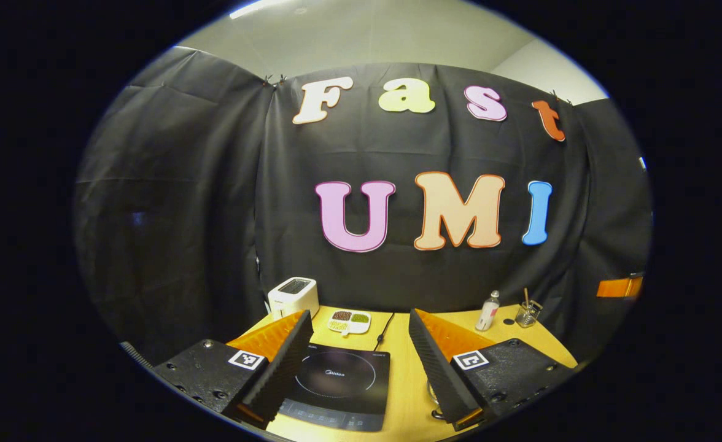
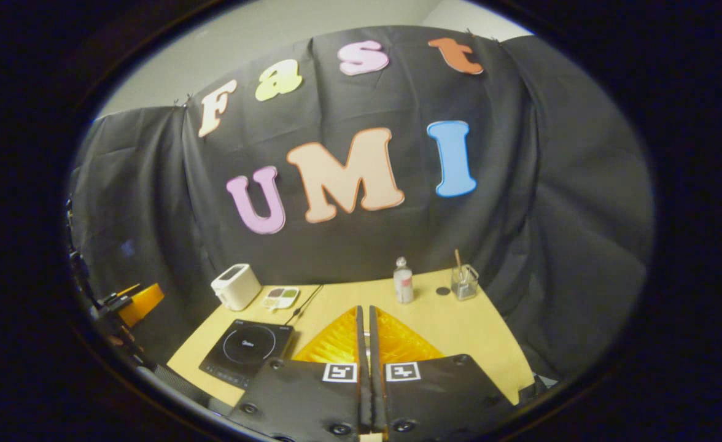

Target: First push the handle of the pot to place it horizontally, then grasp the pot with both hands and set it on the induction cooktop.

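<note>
left gripper (image 1: 361, 331) fingers apart above induction cooktop (image 1: 341, 385) | right gripper (image 2: 365, 319) fingers together over table (image 2: 459, 325)

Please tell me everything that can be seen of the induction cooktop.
The induction cooktop is a flat, black, glossy square slab with a thin ring drawn on its top and a control strip along its near edge. It lies flat on the wooden table, with nothing on it. A black cable runs from its back toward the wall.

"Midea" is printed on the induction cooktop (image 1: 340, 383).
</note>
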Motion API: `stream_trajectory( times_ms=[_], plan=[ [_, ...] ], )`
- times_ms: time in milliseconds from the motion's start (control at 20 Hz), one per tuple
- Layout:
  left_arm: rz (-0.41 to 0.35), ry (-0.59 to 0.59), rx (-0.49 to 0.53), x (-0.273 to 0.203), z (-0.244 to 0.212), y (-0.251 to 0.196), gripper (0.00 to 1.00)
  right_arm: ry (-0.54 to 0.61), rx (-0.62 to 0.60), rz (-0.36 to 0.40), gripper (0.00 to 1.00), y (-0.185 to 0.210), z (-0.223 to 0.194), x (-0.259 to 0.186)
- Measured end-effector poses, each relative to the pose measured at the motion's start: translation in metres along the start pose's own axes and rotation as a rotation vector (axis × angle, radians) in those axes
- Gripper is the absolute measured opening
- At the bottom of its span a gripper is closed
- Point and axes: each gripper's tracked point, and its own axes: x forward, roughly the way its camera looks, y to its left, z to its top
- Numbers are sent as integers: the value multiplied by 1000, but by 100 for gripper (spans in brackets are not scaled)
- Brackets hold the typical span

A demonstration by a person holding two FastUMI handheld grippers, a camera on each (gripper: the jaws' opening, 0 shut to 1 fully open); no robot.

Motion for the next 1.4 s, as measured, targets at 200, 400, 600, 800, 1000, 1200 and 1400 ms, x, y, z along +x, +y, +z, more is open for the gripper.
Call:
stream_trajectory(
  times_ms=[200,400,600,800,1000,1200,1400],
  plan=[
    [-7,30,2,7,-12,21,93,160,-24,18,3,30,-55,5],
    [-2,55,2,10,-25,44,96,328,-71,48,0,53,-114,4],
    [-11,76,9,13,-38,61,96,522,-112,69,0,65,-180,1],
    [3,90,5,13,-50,78,93,685,-166,57,0,62,-233,-1],
    [11,112,-20,17,-64,89,94,809,-179,44,3,58,-272,-2],
    [40,130,-24,21,-75,101,96,891,-193,16,0,54,-303,14],
    [51,152,-44,23,-86,103,96,954,-116,-13,3,52,-326,33]
  ],
)
